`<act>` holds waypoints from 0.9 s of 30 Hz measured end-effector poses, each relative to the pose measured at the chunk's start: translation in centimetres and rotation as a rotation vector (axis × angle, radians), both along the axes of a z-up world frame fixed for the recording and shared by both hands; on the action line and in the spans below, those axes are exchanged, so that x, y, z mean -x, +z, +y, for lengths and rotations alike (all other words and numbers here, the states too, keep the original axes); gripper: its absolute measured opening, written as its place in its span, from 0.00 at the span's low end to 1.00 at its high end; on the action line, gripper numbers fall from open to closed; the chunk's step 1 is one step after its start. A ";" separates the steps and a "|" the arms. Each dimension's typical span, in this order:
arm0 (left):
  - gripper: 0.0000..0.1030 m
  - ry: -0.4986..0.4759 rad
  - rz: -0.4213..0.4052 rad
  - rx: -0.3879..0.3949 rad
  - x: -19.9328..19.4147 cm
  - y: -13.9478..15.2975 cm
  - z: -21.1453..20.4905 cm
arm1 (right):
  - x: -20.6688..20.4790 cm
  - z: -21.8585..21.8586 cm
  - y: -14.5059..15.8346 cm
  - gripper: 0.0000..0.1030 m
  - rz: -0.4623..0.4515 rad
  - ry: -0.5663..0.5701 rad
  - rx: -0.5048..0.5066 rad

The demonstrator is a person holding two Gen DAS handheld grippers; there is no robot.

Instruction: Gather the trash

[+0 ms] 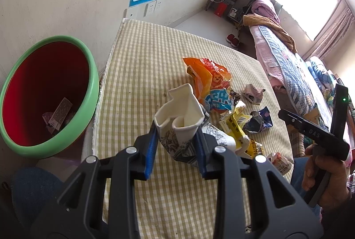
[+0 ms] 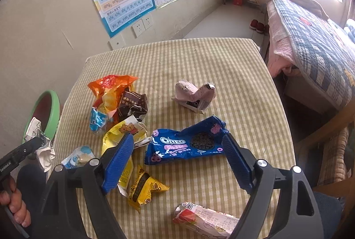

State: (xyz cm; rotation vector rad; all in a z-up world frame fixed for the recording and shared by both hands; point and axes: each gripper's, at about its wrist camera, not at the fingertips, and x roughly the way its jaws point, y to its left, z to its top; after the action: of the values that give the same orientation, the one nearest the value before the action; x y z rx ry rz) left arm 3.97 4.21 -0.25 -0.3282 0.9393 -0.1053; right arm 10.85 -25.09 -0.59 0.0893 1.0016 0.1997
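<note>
My left gripper (image 1: 177, 131) is shut on a crumpled white paper cup (image 1: 182, 112) with black print, held above the table's left part. To its left stands the bin (image 1: 94, 83), green-rimmed and red inside, with a few scraps at the bottom. In the right wrist view my right gripper (image 2: 178, 141) stands wide open over a blue Oreo wrapper (image 2: 186, 145), which lies flat on the cloth between the two fingers, pads not pressing it. The same bin (image 2: 54, 110) shows at the far left there, with the cup (image 2: 35, 130) in front of it.
Loose wrappers lie on the checked tablecloth (image 2: 199, 57): orange (image 2: 108, 88), brown (image 2: 133, 103), yellow (image 2: 131, 130), crumpled pink (image 2: 193, 94), a yellow snack pack (image 2: 144, 188), a pink-red one (image 2: 206, 219). A bed (image 2: 310, 39) stands right of the table and a wall behind it.
</note>
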 end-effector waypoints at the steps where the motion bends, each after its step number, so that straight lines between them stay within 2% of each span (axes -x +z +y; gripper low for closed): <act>1: 0.28 -0.001 0.003 0.002 -0.1 -0.2 0.0 | -0.2 -0.4 -0.5 0.81 0.018 -0.025 -0.006; 7: 0.28 -0.004 0.028 0.010 -0.5 -1.2 0.3 | -1.9 -2.2 -3.5 0.83 0.119 -0.129 -0.057; 16: 0.28 -0.014 0.071 0.021 -1.4 -2.9 0.3 | -4.2 -2.1 -6.5 0.82 0.183 -0.151 -0.064; 19: 0.28 -0.018 0.076 0.023 -1.7 -3.1 0.3 | -4.1 -1.6 -6.7 0.59 0.170 -0.133 -0.023; 20: 0.28 -0.020 0.077 0.025 -1.8 -3.1 0.2 | -4.1 -1.5 -6.7 0.43 0.162 -0.125 -0.007; 21: 0.28 -0.022 0.079 0.026 -1.8 -3.2 0.2 | -4.2 -1.5 -6.7 0.33 0.159 -0.119 -0.002; 23: 0.28 -0.027 0.083 0.028 -2.0 -3.4 0.0 | -4.2 -1.8 -6.6 0.25 0.156 -0.114 -0.015; 25: 0.28 -0.035 0.085 0.025 -2.1 -3.4 -0.3 | -4.2 -2.2 -6.4 0.13 0.154 -0.109 -0.034; 27: 0.28 -0.040 0.082 0.024 -2.0 -3.3 -0.4 | -4.2 -2.3 -6.1 0.08 0.150 -0.102 -0.057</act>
State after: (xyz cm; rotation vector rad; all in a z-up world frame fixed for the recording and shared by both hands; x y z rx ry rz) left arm 5.99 3.80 -3.51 -0.3383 1.0266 -0.1409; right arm 15.08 -27.40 -6.72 0.2094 1.1382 0.1295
